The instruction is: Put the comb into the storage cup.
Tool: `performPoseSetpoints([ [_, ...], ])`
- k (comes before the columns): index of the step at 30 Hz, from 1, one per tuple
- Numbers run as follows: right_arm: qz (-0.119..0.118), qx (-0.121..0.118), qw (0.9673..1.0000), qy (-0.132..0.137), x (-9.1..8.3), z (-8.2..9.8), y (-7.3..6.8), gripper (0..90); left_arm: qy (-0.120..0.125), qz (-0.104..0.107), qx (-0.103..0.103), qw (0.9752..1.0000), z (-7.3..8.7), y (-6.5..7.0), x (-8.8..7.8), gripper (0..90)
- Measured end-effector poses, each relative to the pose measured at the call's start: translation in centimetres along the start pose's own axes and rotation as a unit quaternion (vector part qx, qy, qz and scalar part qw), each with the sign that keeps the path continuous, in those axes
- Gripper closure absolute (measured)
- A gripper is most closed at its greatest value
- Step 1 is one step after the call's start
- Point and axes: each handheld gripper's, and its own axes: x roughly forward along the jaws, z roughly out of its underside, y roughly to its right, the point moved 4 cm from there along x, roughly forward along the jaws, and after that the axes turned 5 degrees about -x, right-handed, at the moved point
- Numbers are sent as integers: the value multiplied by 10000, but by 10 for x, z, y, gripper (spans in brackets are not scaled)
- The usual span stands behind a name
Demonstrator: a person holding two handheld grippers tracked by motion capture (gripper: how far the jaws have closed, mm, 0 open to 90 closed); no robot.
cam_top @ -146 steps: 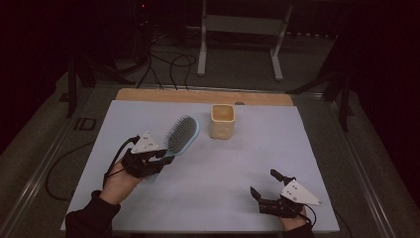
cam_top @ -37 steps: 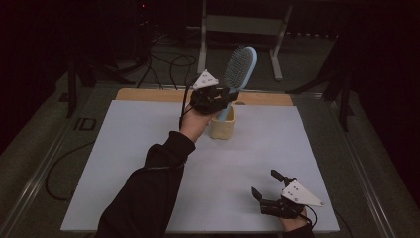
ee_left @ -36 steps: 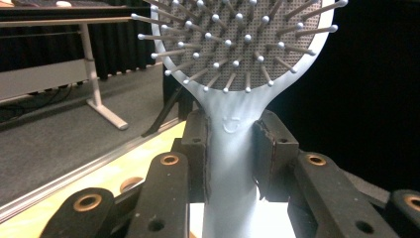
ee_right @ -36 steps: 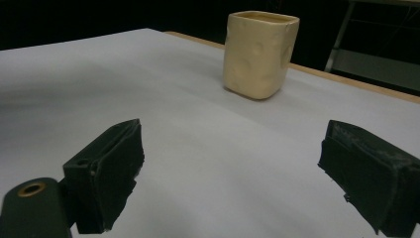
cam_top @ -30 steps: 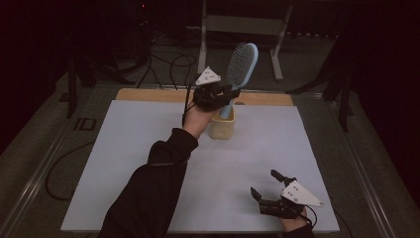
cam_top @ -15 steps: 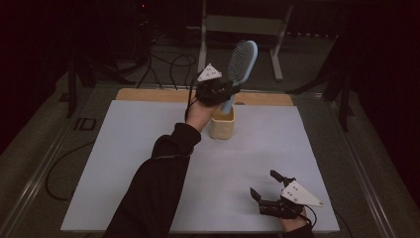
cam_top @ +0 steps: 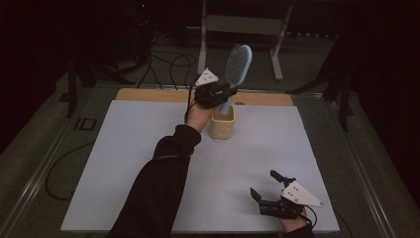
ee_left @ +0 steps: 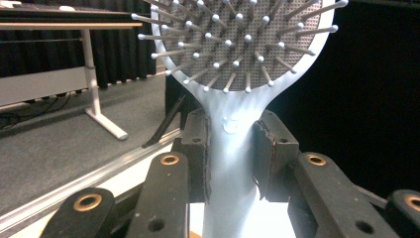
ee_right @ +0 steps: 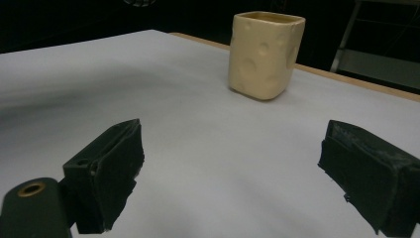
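High view showed the left gripper (cam_top: 218, 93) clamped on the handle of a pale blue plastic paddle hairbrush (cam_top: 236, 67), upright over the cream square ceramic cup (cam_top: 222, 123) at twelve o'clock on the white table (cam_top: 124, 163); the insertion step seemed underway. Left gripper view confirmed pads (ee_left: 197, 148) pressing the handle; a straight descent was called for next. Right gripper view showed jaws apart, empty, the cup at one o'clock.

bare mat all round, cup (cam_top: 222, 124) sole obstacle
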Motion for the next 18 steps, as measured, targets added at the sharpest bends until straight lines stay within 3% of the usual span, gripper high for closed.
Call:
performPoseSetpoints([
  [12, -4, -16, 10000, 3, 0, 0, -1, 94, -24, -22, 150, 9999, 17, -8, 1, 703],
  [18, -19, -15, 10000, 8, 0, 0, 0, 94, -49, -33, 80, 10000, 25, -13, 2, 703],
])
